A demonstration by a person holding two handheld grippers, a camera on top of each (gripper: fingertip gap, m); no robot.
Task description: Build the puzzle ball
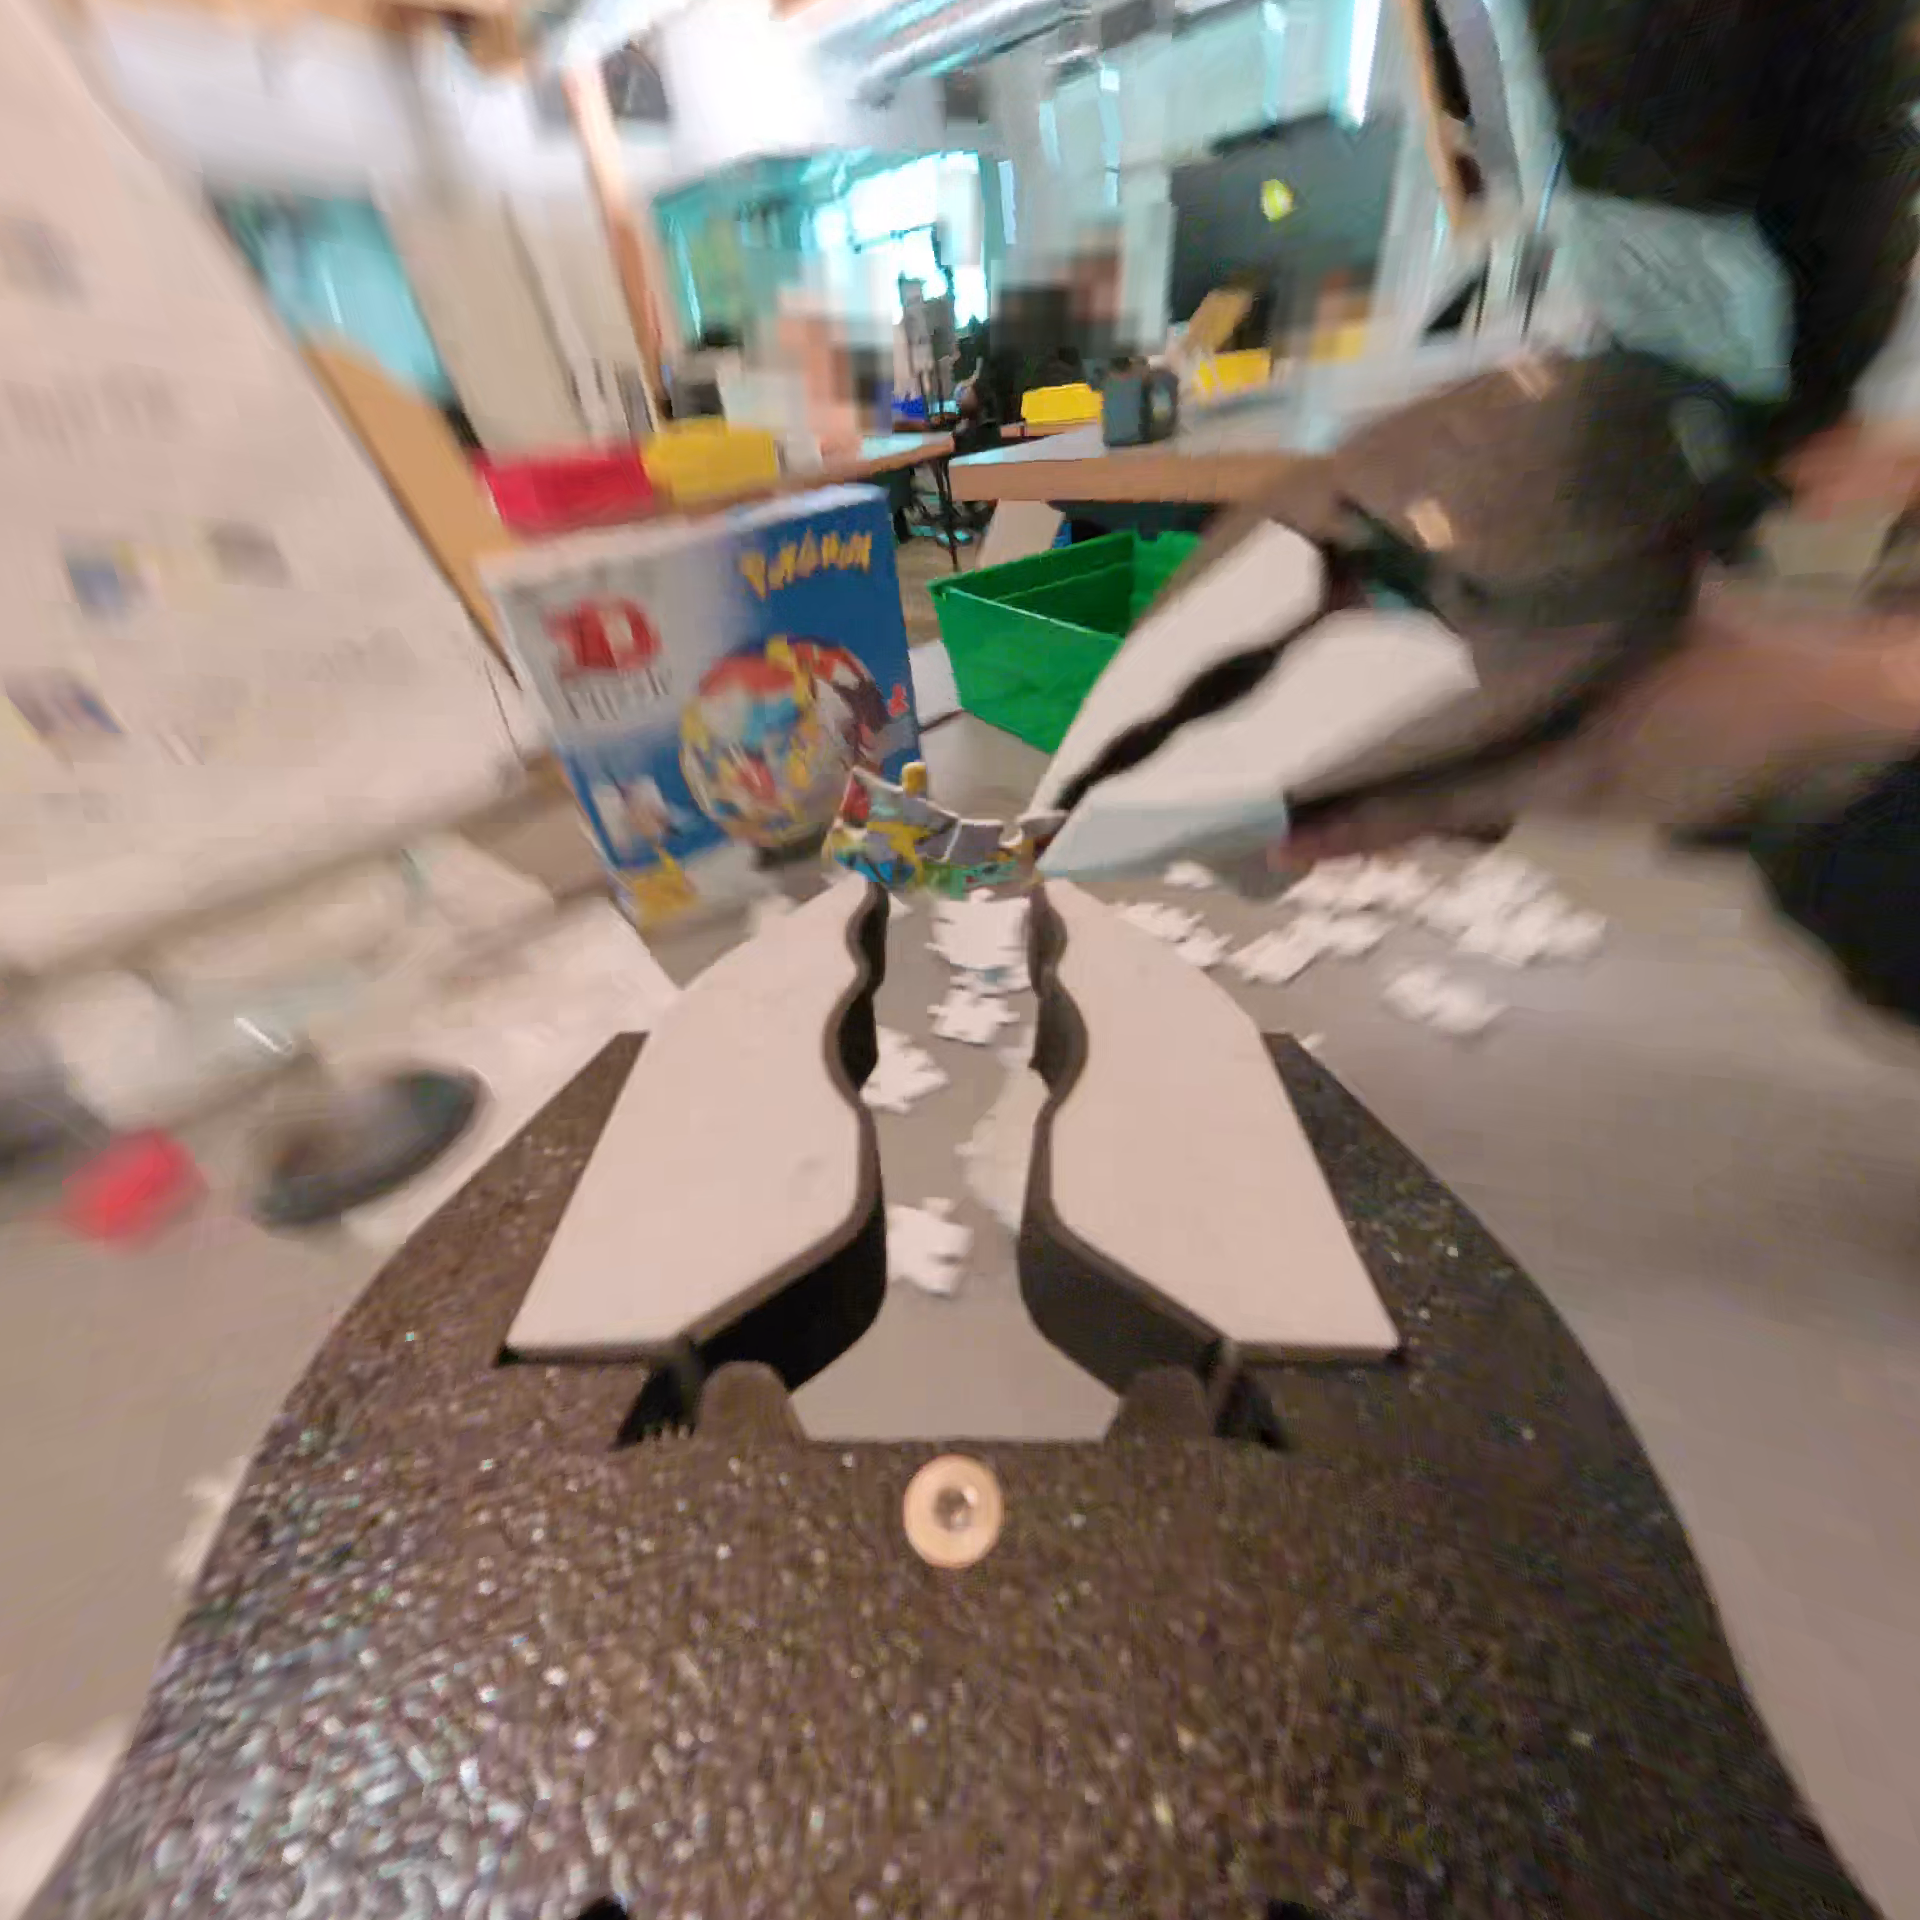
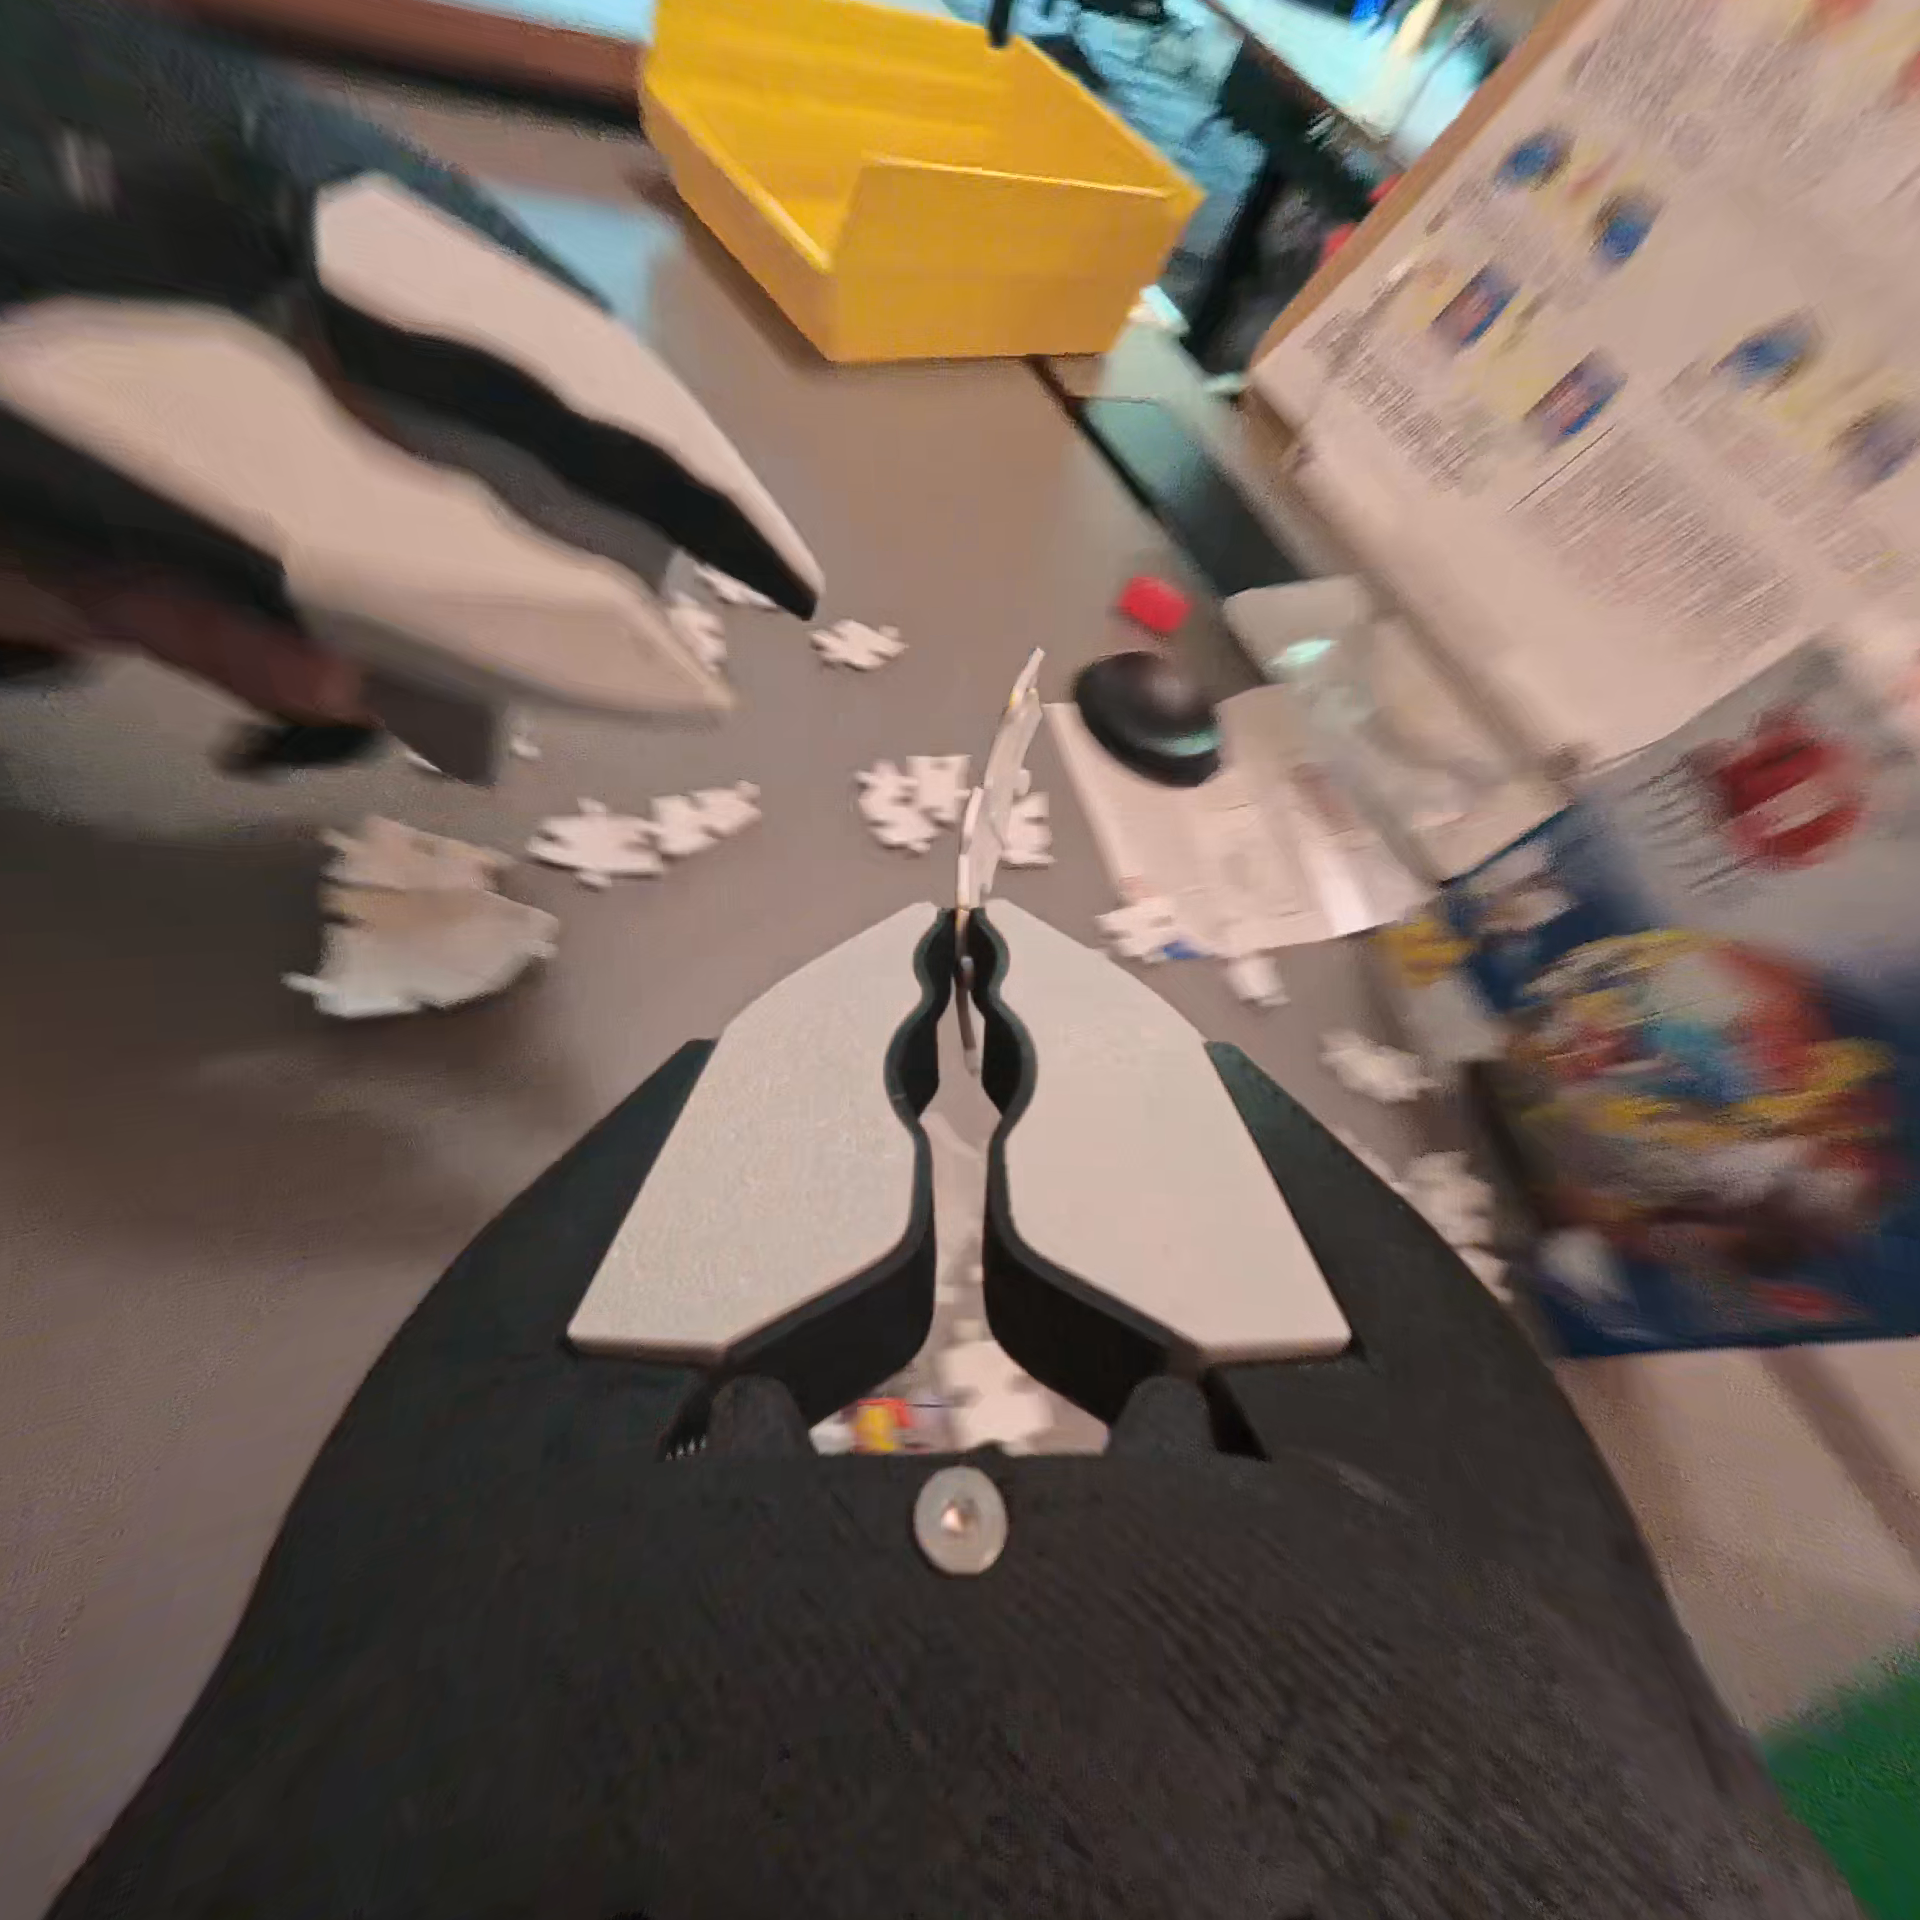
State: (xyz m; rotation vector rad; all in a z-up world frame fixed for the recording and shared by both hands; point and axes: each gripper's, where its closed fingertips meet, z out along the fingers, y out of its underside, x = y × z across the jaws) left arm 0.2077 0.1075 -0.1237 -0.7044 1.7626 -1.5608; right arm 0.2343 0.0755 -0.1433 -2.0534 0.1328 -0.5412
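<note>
Puzzle pieces joined into a small curved cluster [image 1: 940,847] sit pinched edge-on at the tip of the right gripper [image 2: 964,920], both pads [image 2: 1023,961] clenched on its lower rim so the printed side faces away and the pale back rises toward 12 o'clock. At 10 o'clock of it hangs the left gripper [image 1: 956,904], fingers parted and bare, tips just under the cluster without pressing it. Loose pale pieces [image 2: 644,826] lie face-down on the grey table [image 2: 935,499]. At 3 o'clock stands the blue puzzle box [image 2: 1704,1070]; at 12 o'clock a yellow bin [image 2: 914,239]. Motion blur smears everything; how many pieces are joined cannot be told.
</note>
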